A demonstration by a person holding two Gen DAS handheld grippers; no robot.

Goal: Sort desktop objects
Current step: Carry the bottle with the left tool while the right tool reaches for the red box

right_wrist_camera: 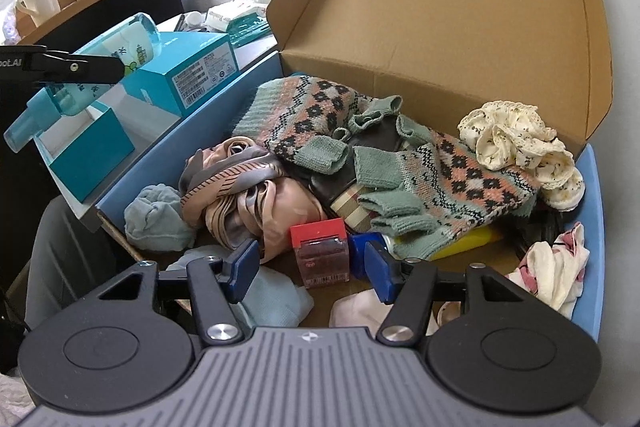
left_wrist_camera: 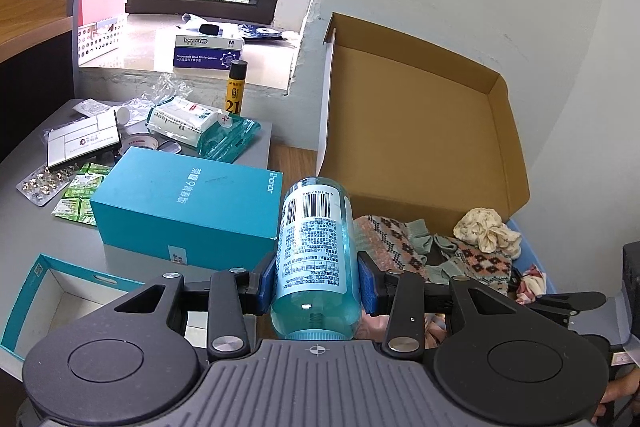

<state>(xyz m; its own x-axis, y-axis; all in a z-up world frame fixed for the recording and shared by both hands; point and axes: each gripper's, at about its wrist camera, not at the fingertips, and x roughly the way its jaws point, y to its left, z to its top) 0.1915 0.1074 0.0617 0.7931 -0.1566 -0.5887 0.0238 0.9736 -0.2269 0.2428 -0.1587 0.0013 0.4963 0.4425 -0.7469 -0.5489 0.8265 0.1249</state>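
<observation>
- We are looking into the cardboard box (right_wrist_camera: 440, 27), filling the right and centre of the right wrist view, its lid standing open, likely so things can be dropped in from above.
- We are seeing knitted gloves (right_wrist_camera: 400, 155) sprawling across the middle of the box, with a folded scarf (right_wrist_camera: 240, 187) to their left and a cream lace cloth (right_wrist_camera: 516, 139) at the right wall: soft goods seem grouped here.
- We are passing the teal phone box (left_wrist_camera: 188, 203) at left centre of the left wrist view, lying on the grey desk (left_wrist_camera: 24, 219) among pill packs and wipes not yet sorted.
- We are gripping the blue bottle (left_wrist_camera: 316, 259) in the left gripper (left_wrist_camera: 316, 279), bottom centre of that view; the blue pads are pressing its sides, cap end toward the camera, bottle lying along the fingers and hanging just left of the cardboard box.
- We are holding the right gripper (right_wrist_camera: 306, 261) wide open and empty, bottom centre, its pads flanking the red stamp (right_wrist_camera: 320, 251) without touching, probably lining up a pick.
</observation>
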